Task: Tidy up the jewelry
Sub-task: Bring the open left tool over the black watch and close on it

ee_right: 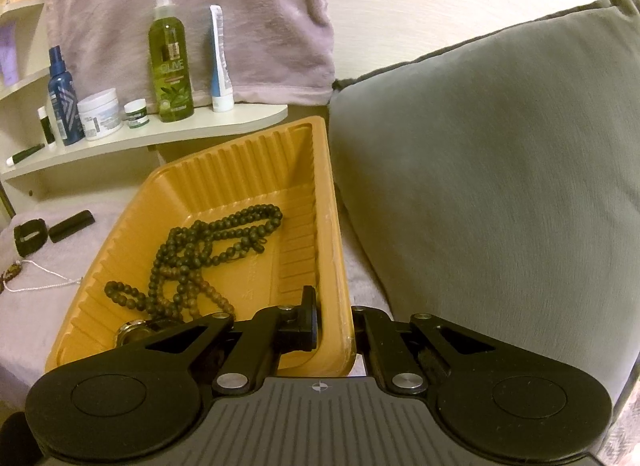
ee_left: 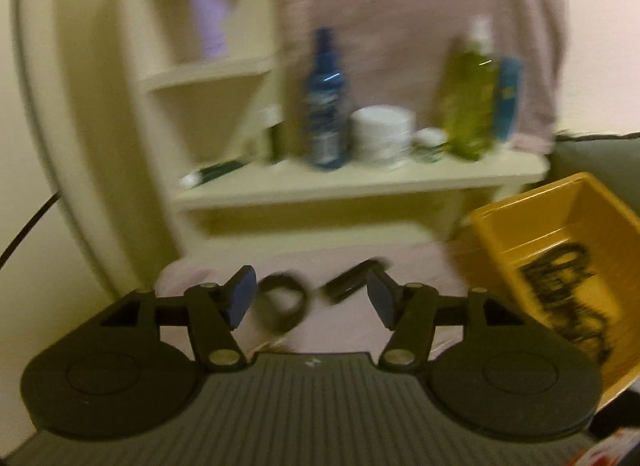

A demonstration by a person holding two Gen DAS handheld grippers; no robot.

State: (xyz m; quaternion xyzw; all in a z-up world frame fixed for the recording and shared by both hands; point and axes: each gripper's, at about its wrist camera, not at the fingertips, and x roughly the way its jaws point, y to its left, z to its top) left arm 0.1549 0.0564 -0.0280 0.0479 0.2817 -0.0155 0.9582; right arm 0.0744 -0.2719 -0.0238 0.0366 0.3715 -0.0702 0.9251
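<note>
An orange ribbed tray sits tilted on a pink fleece cover. In it lie dark bead strands and a silver metal piece. My right gripper is shut on the tray's near right wall. Left of the tray lie a black band, a black bar and a thin white chain. In the blurred left wrist view my left gripper is open over the cover. The black band and the black bar lie beyond the gap, untouched. The tray with the beads is at the right.
A cream shelf behind the tray carries a blue spray bottle, a white jar, a green olive bottle and a tube. A pink towel hangs above it. A grey cushion stands against the tray's right side.
</note>
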